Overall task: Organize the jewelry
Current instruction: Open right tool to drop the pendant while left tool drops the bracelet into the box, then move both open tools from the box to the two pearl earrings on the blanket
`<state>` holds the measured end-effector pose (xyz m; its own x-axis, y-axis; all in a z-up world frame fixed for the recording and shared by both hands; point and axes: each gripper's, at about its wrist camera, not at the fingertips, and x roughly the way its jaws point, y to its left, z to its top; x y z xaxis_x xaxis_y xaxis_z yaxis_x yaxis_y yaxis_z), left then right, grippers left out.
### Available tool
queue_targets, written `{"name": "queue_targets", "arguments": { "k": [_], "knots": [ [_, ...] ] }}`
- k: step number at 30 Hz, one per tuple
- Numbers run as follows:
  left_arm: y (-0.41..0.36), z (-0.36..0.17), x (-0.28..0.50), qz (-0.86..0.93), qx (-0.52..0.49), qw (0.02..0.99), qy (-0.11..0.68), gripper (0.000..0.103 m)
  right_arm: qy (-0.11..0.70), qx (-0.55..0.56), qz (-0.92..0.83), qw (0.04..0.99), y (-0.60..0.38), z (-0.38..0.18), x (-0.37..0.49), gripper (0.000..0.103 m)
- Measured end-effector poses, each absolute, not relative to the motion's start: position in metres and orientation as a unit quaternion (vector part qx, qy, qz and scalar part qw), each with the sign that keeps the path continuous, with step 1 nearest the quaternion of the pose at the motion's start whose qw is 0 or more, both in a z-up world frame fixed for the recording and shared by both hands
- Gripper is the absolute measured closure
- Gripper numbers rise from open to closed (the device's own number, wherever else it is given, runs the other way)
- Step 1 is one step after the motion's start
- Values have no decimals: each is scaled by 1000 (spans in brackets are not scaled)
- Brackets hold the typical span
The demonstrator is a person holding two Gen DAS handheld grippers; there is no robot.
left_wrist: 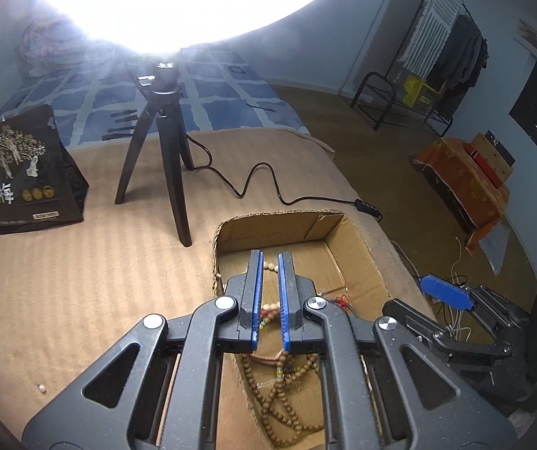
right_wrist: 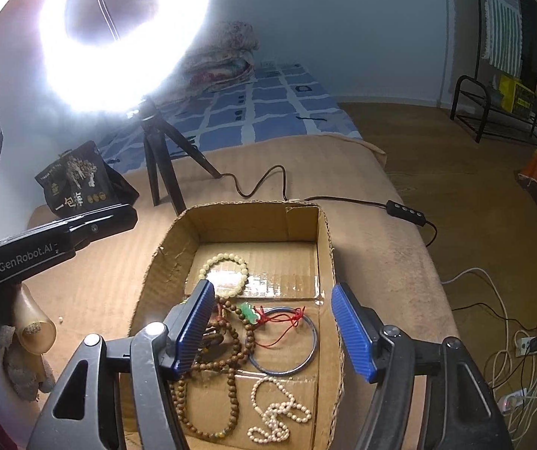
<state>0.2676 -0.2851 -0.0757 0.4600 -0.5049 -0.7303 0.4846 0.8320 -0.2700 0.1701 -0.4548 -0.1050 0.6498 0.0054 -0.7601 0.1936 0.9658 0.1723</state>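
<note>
- Bedroom w/ tan ribbed blanket (right_wrist: 92, 273) over a bed; blue-checked sheet (right_wrist: 268, 105) behind it, wood floor to the right.
- Ring light (right_wrist: 126, 37) on a dark tripod (right_wrist: 159, 172) glares at top of both views; its cable (right_wrist: 268, 183) snakes across the blanket to an inline switch (right_wrist: 405, 212).
- Black printed bag (left_wrist: 21, 176) stands left of the tripod.
- Open cardboard box (right_wrist: 178, 240) sits on the blanket in front of the tripod, w/ all the jewelry inside on its floor.
- Box contents: pale bead bracelet (right_wrist: 223, 273) toward the far end; brown wooden bead strand (right_wrist: 231, 356) left-centre; green pendant on red cord (right_wrist: 249, 313) lying across a blue bangle (right_wrist: 287, 341); white pearl strand (right_wrist: 276, 412) at the near end.
- Left gripper (left_wrist: 268, 262): jaws clenched to a slim gap, nothing pinched; tips hang above the box, beads visible below and apart.
- Right gripper (right_wrist: 272, 292): jaws spread wide, released, blue pads (right_wrist: 351, 330) gripping nothing; left pad overlaps the brown beads in view, contact can't be told.
- Tiny pale bead (left_wrist: 41, 388) lies loose on the blanket, well left of the box.
</note>
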Motion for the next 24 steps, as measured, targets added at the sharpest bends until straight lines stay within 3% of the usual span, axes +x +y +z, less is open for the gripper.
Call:
{"name": "queue_targets", "arguments": {
  "k": [2, 3, 4, 5, 6, 18, 24],
  "knots": [
    [-278, -71, 262, -286, -6, 857, 428, 97, 412, 120, -50, 902, -452, -101, 167, 33],
    [-274, -69, 259, -285, -4, 859, 426, 92, 408, 121, -48, 903, -449, -98, 164, 32],
    [-271, -67, 256, -284, -3, 860, 424, 86, 406, 122, -46, 904, -447, -96, 162, 32],
    [-264, -64, 252, -283, -2, 863, 419, 69, 404, 123, -43, 905, -444, -93, 160, 30],
    [-260, -61, 249, -281, -3, 865, 415, 59, 403, 123, -40, 906, -442, -91, 158, 28],
    [-170, -44, 209, -246, -7, 882, 401, 59, 388, 121, -4, 914, -404, -75, 146, 13],
    [-116, -47, 193, -215, -21, 894, 392, 59, 382, 125, 22, 916, -380, -70, 145, 12]
  ]
}}
